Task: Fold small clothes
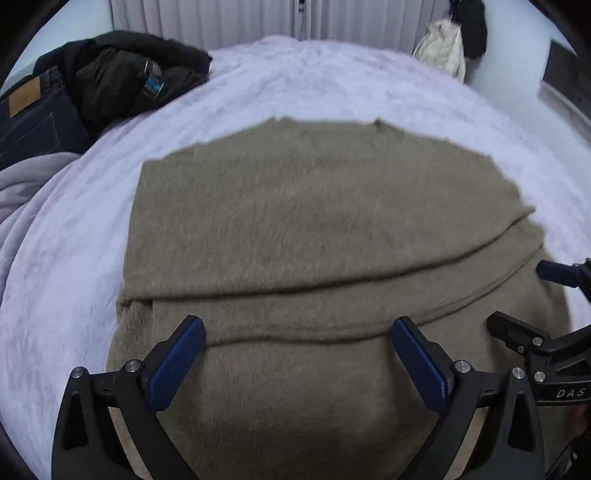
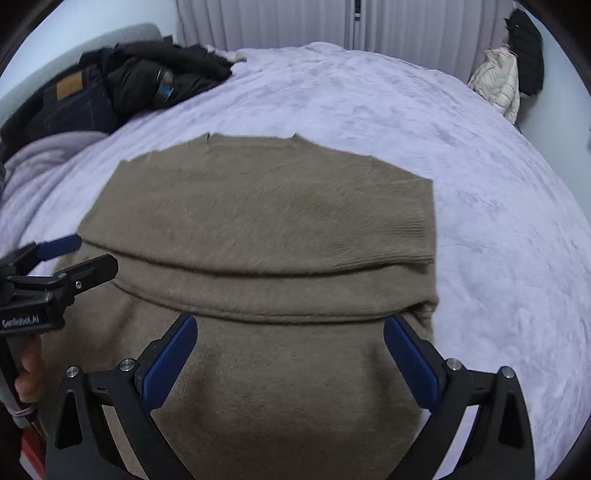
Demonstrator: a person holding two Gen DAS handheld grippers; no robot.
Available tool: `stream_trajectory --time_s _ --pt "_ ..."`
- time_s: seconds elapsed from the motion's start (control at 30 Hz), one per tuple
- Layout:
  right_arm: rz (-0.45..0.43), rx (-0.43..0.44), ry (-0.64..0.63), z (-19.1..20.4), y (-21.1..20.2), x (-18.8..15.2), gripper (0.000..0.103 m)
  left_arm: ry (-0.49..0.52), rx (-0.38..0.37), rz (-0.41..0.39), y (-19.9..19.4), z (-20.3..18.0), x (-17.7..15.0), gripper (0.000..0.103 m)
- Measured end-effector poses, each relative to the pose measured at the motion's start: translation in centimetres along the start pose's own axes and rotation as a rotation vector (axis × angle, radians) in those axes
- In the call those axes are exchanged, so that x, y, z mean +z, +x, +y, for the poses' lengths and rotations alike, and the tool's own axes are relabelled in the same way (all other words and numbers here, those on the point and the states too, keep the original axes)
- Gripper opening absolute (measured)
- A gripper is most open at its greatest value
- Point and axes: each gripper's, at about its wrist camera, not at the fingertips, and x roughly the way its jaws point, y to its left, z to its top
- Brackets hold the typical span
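Fuzzy olive-brown knit sweater (image 1: 314,221) lies flat mid-bed on the pale lilac fleece bedspread (image 1: 277,81), sleeves apparently folded across it. Left claw (image 1: 297,360) and right claw (image 2: 290,356) hover over its near hem, both spread apart, empty. Final body fold still pending.

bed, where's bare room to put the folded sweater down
Bare blanket lies beyond the sweater toward the curtains, and along its right side. The far left corner is crowded with a dark jacket and jeans.
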Motion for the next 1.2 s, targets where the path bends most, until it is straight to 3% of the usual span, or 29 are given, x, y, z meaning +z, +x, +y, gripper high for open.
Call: stream_trajectory --time_s 0.07,0.2,0.4,0.53,0.7,0.83,0.93,1.07,1.13,1.2 --pt "0.127 -0.043 0.01 1.0 2.8 -1.0 0.101 -0.022 -0.028 0.034 0.3 1.0 -1.4 0.102" --pt "0.046 -0.028 0.005 1.4 0.5 -4.8 0.102 -0.011 -0.065 0.008 -2.3 3.5 -5.3 0.102" --pt "-0.101 0.052 -0.07 0.6 -4.9 -15.4 0.102 0.043 -0.081 -0.058 -6.6 5.8 -13.0 0.102" --pt "-0.131 0.027 -0.167 0.9 -7.1 -19.5 0.102 0.113 0.014 -0.062 -8.6 4.8 -14.8 0.102" --pt "-0.026 0.131 -0.121 -0.6 -8.3 -16.7 0.102 0.12 -0.109 -0.08 -10.4 3.4 -12.6 0.102" --pt "-0.219 0.261 -0.124 -0.4 -9.6 -12.9 0.102 0.215 -0.184 -0.071 -9.2 -0.4 -9.8 0.102" --pt "-0.225 0.285 -0.304 3.0 -8.3 -10.8 0.102 0.287 -0.136 0.008 -6.2 -1.4 -9.7 0.102" --pt "-0.044 0.241 -0.541 6.3 -4.9 -13.1 0.102 0.263 -0.155 -0.009 -6.7 0.8 -12.4 0.102" --pt "-0.085 0.262 -0.498 4.8 -5.4 -15.0 0.102 0.27 -0.137 -0.029 -7.7 1.7 -14.6 0.102" --pt "-0.062 0.291 -0.465 2.7 -5.8 -16.7 0.102 0.286 -0.103 -0.05 -8.6 2.4 -17.3 0.102"
